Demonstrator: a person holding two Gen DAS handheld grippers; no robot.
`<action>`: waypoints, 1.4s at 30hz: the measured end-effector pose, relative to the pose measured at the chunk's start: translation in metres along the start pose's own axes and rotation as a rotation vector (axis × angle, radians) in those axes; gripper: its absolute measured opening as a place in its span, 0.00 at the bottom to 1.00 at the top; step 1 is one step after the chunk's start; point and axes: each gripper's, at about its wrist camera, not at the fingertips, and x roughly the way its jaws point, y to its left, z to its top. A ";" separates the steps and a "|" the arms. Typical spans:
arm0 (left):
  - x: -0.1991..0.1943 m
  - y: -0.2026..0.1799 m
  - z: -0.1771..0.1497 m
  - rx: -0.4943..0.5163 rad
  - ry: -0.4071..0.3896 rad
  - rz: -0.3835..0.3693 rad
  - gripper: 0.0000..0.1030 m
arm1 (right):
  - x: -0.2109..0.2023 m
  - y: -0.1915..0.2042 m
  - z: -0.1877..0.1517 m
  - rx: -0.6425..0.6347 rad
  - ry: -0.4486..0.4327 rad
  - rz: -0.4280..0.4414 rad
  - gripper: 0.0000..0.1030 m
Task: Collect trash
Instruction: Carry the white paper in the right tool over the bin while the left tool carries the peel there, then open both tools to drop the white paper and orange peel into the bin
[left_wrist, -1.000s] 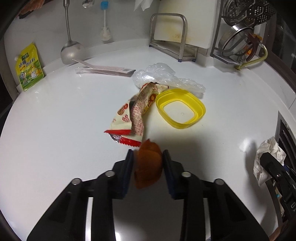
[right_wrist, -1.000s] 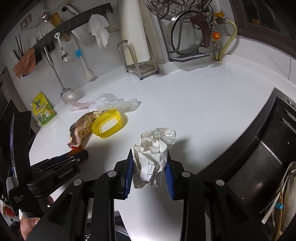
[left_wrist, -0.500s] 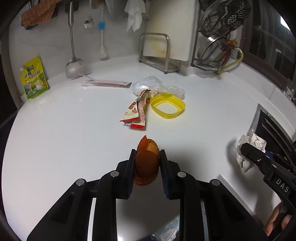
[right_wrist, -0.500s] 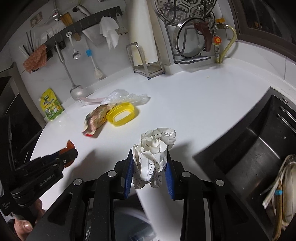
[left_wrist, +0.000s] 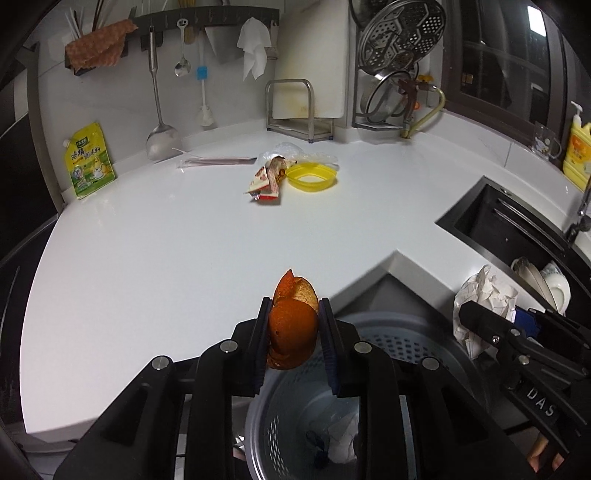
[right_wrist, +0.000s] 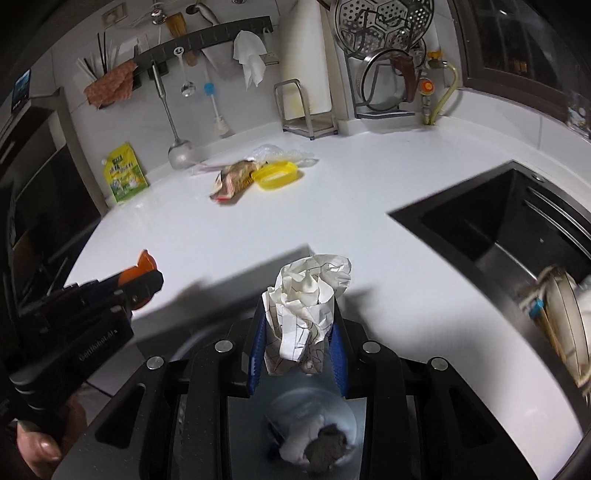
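Note:
My left gripper (left_wrist: 293, 325) is shut on a piece of orange peel (left_wrist: 293, 332), held over the rim of a grey perforated bin (left_wrist: 384, 343) below the counter edge. My right gripper (right_wrist: 298, 334) is shut on a crumpled white paper ball (right_wrist: 308, 295), held over the same bin (right_wrist: 314, 428), which has trash at its bottom. In the left wrist view the right gripper (left_wrist: 480, 317) shows at the right with the paper ball (left_wrist: 480, 291). The left gripper (right_wrist: 144, 280) shows at the left of the right wrist view. A snack wrapper (left_wrist: 267, 179), a yellow lid (left_wrist: 312, 177) and a clear plastic bag (left_wrist: 291, 151) lie on the counter far back.
The white counter (left_wrist: 166, 240) wraps around a dark sink (left_wrist: 517, 236) with dishes at the right. A yellow-green pouch (left_wrist: 88, 160), a ladle, a long flat wrapper (left_wrist: 218, 161), a board rack and a pot rack line the back wall. A hand (right_wrist: 40, 443) grips the left tool.
Both grippers have drawn back from the counter's middle to its front edge, each still holding its item. The bin has come into view beneath them.

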 end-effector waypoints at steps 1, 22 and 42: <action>-0.003 -0.002 -0.005 0.006 0.000 0.001 0.24 | -0.001 0.000 -0.006 0.000 0.007 -0.004 0.29; -0.011 -0.008 -0.067 -0.016 0.099 -0.026 0.24 | -0.023 0.007 -0.063 -0.039 0.069 -0.002 0.29; -0.013 -0.010 -0.072 -0.022 0.113 -0.031 0.46 | -0.018 0.002 -0.069 -0.019 0.085 -0.003 0.38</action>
